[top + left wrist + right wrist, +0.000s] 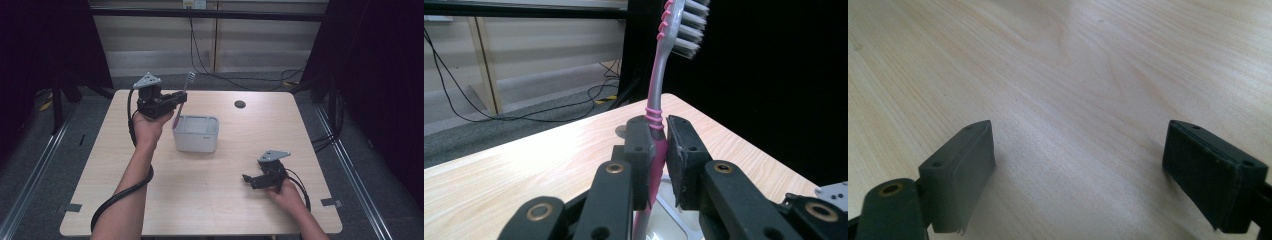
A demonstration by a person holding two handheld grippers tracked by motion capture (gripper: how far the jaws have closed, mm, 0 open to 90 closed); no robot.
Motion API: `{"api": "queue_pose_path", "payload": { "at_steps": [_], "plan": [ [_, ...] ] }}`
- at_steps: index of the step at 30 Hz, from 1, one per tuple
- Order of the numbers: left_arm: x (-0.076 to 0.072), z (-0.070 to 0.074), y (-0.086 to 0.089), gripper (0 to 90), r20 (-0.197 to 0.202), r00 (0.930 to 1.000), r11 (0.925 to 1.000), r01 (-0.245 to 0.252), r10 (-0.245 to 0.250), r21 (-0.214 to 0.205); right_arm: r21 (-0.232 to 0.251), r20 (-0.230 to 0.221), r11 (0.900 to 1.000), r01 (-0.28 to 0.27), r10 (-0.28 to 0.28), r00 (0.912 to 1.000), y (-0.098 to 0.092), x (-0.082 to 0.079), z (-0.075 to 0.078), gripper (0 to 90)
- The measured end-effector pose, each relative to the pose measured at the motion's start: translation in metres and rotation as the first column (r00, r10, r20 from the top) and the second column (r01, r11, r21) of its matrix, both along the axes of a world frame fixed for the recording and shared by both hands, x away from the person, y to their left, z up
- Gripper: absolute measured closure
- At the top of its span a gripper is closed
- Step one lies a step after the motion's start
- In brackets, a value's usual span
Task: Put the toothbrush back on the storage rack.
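Left gripper (179, 99) is clamped on a pink-and-grey toothbrush (658, 100) — jaws pinch the handle just below the ribbed pink rings, bristle head up and past the tips, handle end hanging below them. In the high view the brush stands nearly upright, its lower end just above or at the near-left rim of the white box (196, 133), which sits right under and slightly ahead of the gripper. Can't tell whether the tip is inside the box yet or touching the rim.

Right gripper (248, 179) rests low over the table (210, 200), well off to the side of the box, jaws spread wide w/ nothing between them — bare wood beneath.

Progress, as I read it: pickup is done, brush is carried to the box. Left to do, prob.: lower it in, let go, pull the hand away. Right hand looks idle.
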State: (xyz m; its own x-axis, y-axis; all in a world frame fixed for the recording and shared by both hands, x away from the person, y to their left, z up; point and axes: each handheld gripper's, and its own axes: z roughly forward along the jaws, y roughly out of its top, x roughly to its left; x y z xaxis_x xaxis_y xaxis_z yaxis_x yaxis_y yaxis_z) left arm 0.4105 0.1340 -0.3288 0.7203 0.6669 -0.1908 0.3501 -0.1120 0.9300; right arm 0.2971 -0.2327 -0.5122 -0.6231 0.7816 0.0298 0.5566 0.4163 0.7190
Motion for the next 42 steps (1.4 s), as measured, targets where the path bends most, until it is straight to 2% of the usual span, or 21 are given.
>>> {"api": "queue_pose_path", "payload": {
  "at_steps": [10, 14, 24, 42],
  "plan": [
    [0.005, -0.005, -0.003, 80.3, 0.002, 1.0, 0.9999, 0.0, 0.0, -0.011, 0.0, 0.0, 1.0, 0.0, 0.0, 1.0, 0.0, 0.0, 0.0, 12.9],
    [0.01, -0.013, -0.004, 80.3, -0.014, 0.9999, 0.9997, -0.004, 0.004, -0.022, 0.0, 0.0, 1.0, 0.0, 0.0, 1.0, 0.0, 0.0, 0.0, 12.9],
    [0.017, -0.025, -0.009, 80.2, -0.023, 0.9995, 0.9996, -0.02, 0.019, -0.021, -0.002, 0.002, 1.0, -0.002, 0.002, 1.0, 0.0, 0.0, 0.0, 12.9],
    [0.017, -0.042, 0.001, 80.0, -0.034, 0.9982, 0.9984, -0.051, 0.05, -0.023, -0.002, 0.0, 1.0, -0.001, 0.001, 1.0, 0.0, 0.0, 0.0, 12.9]
  ]
}}
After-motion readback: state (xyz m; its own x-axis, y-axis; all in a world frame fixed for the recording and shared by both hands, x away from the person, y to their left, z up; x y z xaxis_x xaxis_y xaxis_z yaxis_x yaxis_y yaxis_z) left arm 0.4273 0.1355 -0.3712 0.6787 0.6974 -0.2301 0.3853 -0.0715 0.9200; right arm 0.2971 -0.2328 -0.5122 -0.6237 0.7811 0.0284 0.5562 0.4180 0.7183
